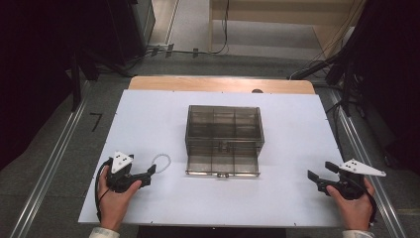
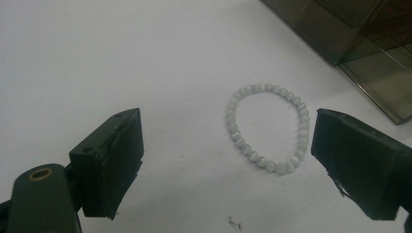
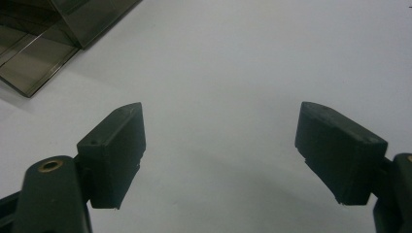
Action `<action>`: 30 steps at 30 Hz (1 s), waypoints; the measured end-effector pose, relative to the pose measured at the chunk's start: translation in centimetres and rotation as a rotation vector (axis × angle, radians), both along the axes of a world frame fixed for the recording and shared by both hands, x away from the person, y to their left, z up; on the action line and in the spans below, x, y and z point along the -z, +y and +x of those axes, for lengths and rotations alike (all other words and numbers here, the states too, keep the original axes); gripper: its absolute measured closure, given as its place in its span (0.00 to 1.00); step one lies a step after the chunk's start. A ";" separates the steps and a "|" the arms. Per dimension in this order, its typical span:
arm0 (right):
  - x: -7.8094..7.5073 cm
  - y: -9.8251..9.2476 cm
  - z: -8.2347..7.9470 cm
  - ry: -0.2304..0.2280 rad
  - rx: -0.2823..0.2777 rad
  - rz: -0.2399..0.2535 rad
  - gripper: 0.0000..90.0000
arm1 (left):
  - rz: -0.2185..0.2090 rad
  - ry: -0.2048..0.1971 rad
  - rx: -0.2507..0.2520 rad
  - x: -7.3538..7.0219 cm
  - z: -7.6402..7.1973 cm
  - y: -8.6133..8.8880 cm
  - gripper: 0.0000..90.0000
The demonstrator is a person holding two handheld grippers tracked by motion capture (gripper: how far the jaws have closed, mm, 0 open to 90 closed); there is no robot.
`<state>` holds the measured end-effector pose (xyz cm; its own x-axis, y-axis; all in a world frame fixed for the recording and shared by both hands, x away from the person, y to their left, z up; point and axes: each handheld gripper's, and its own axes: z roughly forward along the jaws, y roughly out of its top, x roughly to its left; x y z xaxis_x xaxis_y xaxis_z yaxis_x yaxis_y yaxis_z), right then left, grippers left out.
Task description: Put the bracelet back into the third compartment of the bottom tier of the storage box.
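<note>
1. Your left gripper [image 2: 228, 155] gapes wide, gripping nothing; the pale bead bracelet [image 2: 267, 127] lies on the white tabletop [image 1: 148, 119] just ahead of its jaws.
2. Middle: smoky clear box [image 1: 224, 126], drawer out.
3. Your right gripper [image 3: 221, 155] is spread wide too, empty.

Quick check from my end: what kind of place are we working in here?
Probably a lab or recording workspace, not a home: a white table board sits between floor rails, with cables trailing behind. On it lie a smoky clear drawer box and a pale bead bracelet.
</note>
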<state>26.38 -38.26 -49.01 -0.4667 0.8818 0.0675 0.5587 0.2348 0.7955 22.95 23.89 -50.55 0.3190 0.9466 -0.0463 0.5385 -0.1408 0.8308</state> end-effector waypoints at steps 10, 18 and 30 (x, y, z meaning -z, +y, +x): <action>0.0 0.0 0.0 0.002 0.002 -0.006 0.19 | 0.012 -0.006 0.008 -0.1 0.1 -0.2 0.23; 0.0 0.0 0.0 0.000 0.004 -0.002 0.19 | 0.013 -0.005 -0.008 -0.2 0.3 -0.1 0.29; 0.0 0.0 0.0 -0.001 0.004 -0.002 0.19 | 0.021 0.010 -0.012 -0.1 0.8 -0.1 0.41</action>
